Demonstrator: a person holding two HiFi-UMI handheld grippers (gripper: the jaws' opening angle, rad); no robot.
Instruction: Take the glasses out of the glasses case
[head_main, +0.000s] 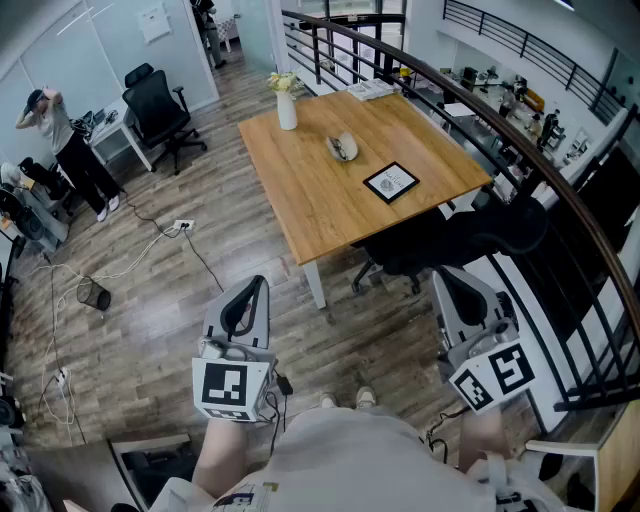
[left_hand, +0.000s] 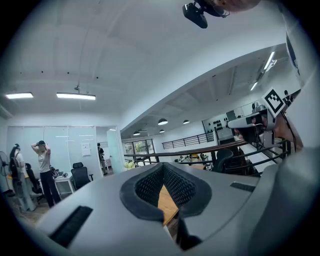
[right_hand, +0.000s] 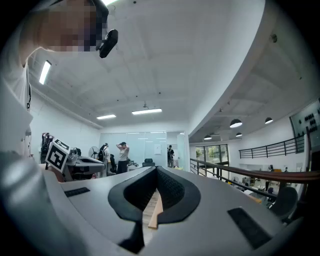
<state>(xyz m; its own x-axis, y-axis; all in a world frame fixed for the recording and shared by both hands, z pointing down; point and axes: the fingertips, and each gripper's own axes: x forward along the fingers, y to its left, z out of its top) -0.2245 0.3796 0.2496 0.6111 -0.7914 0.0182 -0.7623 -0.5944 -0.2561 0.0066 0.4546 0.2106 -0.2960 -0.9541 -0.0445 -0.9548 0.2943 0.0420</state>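
Note:
The glasses case, a small grey oval shell, lies closed on the far half of the wooden table; no glasses show. Both grippers are held close to my body, well short of the table and pointing level. My left gripper is shut with nothing in it, its dark pads meeting at the tip. My right gripper is shut and empty too. Only a sliver of the table's wood shows through the gap below each pair of pads.
A white vase with flowers and a black-framed card share the table. A black office chair stands at its near right corner. A curved railing runs along the right. Cables lie on the floor; a person stands far left.

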